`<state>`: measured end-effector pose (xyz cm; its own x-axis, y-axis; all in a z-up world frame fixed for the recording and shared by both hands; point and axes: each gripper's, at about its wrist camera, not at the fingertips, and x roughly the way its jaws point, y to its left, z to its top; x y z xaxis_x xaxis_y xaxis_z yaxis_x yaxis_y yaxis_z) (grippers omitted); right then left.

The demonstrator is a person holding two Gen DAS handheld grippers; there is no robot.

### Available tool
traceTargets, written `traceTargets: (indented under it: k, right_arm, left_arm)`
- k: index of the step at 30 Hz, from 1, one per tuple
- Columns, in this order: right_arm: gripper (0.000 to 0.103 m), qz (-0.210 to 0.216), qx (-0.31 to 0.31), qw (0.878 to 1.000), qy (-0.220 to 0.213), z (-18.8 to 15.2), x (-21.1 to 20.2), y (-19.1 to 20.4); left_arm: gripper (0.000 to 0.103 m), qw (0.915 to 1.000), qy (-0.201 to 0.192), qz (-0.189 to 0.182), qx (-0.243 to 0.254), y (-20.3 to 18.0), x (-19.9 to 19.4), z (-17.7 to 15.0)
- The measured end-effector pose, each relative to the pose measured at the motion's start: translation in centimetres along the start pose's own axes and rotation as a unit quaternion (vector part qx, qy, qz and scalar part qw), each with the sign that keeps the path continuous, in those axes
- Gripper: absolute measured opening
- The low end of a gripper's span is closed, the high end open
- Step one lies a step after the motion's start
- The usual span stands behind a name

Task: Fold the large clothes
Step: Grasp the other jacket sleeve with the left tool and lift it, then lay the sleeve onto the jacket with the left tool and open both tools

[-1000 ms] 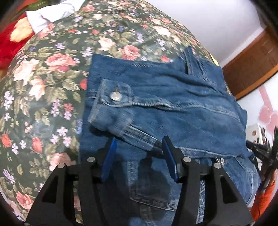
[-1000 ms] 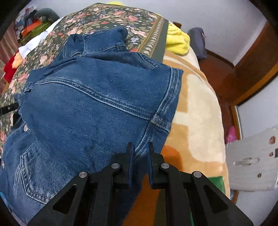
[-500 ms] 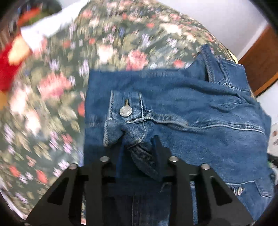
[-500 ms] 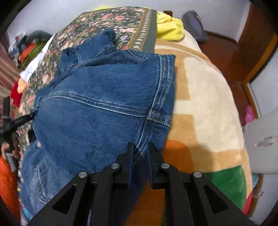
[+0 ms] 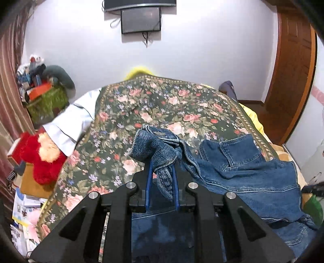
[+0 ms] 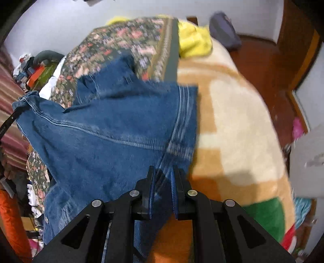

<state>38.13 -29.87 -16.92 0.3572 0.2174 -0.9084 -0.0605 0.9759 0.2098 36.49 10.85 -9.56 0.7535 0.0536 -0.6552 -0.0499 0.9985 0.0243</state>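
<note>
So we've got the big blue denim jacket (image 5: 243,174) off the bed now, at least on both gripped edges. A second ago it was lying flat on the dark floral bedspread (image 5: 162,105) with our left gripper (image 5: 161,186) spread apart over the buttoned cuff; half a second ago those fingers had closed on it, and now the whole view has tipped up to show the white wall and the small dark wall-mounted screen (image 5: 141,19). The bunched cuff with its metal button (image 5: 158,133) sticks up above the blue pads, so the left gripper is clamped on the jacket and has raised it.

On the other side, our right gripper (image 6: 163,188) is pinched on the jacket's side seam (image 6: 176,129), same hold as before. The denim panel now hangs and stretches between the two grips over the cream and orange plush blanket (image 6: 232,121); the right view is motion-blurred, so we're moving.

Our read: we're mid-lift, about to carry this half over for a fold. Most of the jacket's lower part seems to sit on the bed near us, which should anchor it. Denim this heavy could drag out of the thin left pinch, so we'd go steady.
</note>
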Motion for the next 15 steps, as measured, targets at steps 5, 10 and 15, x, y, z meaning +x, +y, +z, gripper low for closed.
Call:
traceTargets:
  k: [5, 10, 15]
  right_arm:
    - [0.010, -0.013, -0.020, 1.000, -0.003, 1.4, 1.3, 0.9]
    - [0.010, -0.078, -0.087, 0.993, 0.014, 0.3, 4.9, 2.2]
    - [0.011, -0.098, -0.104, 0.990, -0.008, -0.5, 4.1, 2.2]
  left_arm:
    - [0.018, 0.9986, 0.048, 0.019, -0.007, 1.2, 2.6, -3.9]
    - [0.021, 0.9873, 0.153, 0.007, -0.042, 3.4, 8.0, -10.8]
    - [0.026, 0.9797, 0.192, -0.002, -0.059, 3.4, 9.3, -15.1]
